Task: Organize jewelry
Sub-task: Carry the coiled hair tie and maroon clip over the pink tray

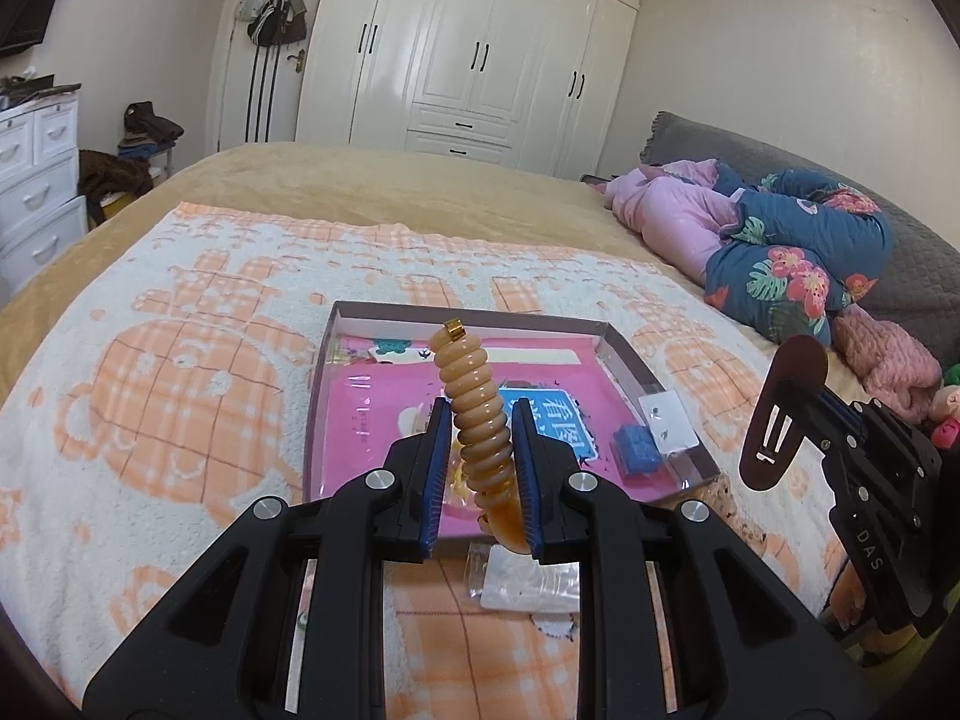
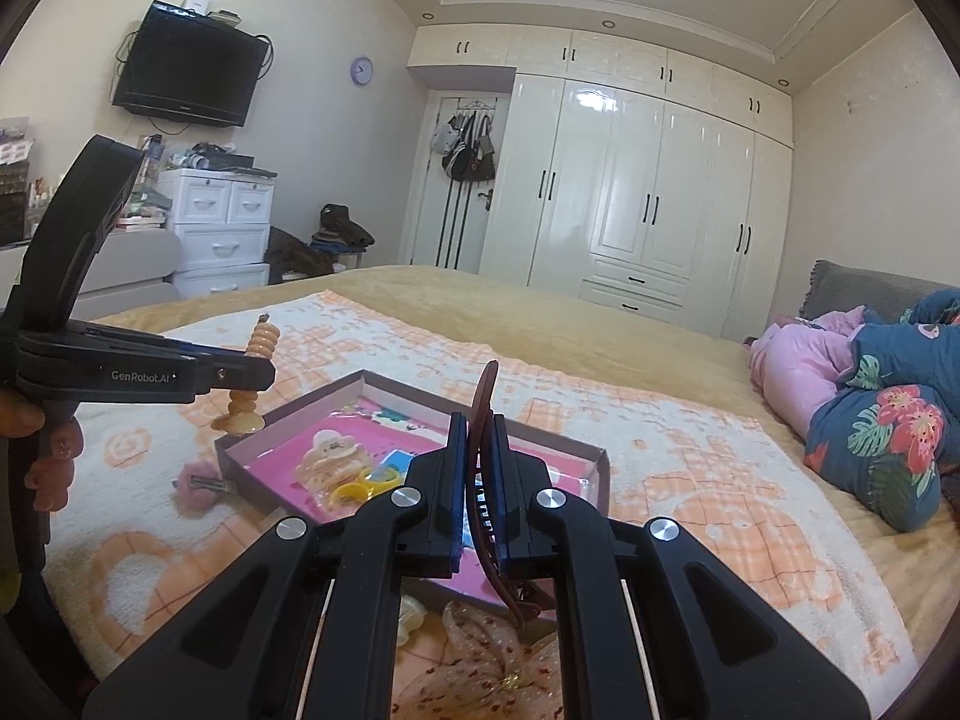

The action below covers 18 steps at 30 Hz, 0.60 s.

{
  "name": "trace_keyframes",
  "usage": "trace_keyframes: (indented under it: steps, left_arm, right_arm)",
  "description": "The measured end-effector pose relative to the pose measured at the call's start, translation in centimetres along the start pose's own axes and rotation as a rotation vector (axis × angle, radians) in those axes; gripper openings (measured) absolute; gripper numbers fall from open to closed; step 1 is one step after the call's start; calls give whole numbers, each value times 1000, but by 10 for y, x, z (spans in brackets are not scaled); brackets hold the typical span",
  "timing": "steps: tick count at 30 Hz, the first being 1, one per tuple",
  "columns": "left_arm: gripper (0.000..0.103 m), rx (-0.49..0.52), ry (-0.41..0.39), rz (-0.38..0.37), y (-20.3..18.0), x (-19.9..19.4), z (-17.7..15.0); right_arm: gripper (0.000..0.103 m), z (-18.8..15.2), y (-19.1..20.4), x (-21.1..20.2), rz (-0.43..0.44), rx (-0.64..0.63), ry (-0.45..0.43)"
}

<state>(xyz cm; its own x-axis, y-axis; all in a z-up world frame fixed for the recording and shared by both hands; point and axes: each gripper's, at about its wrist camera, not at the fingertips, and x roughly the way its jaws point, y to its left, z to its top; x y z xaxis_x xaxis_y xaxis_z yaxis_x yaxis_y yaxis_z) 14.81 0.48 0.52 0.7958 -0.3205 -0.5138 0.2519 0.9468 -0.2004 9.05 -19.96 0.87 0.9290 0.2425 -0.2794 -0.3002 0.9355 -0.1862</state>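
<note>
The peach-coloured coiled plastic hair tie (image 1: 478, 420) stood pinched in the left tool (image 1: 478, 450) above the shallow pink-lined cardboard tray (image 1: 630, 354) on the bed, seemingly for dropping in, while the right tool (image 2: 479, 480) clamped a dark-red flat snap hair clip (image 2: 483, 402).

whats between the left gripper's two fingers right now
A beige spiral hair tie with a gold clasp, standing upright, pinched between the left gripper's blue pads. The left wrist view shows it best.
</note>
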Motion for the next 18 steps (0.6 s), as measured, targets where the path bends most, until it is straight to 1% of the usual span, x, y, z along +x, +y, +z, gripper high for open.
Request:
trace_keyframes:
  steps: [3, 8, 18]
  left_arm:
    - [11, 4, 5, 1, 0, 6, 2]
    - [11, 9, 13, 11, 3, 17, 4]
    - [11, -14, 30, 41, 19, 37, 6]
  right_arm:
    - [8, 1, -3, 5, -12, -1, 3]
    - [8, 2, -7, 17, -28, -4, 20]
    - [8, 3, -12, 49, -48, -19, 51]
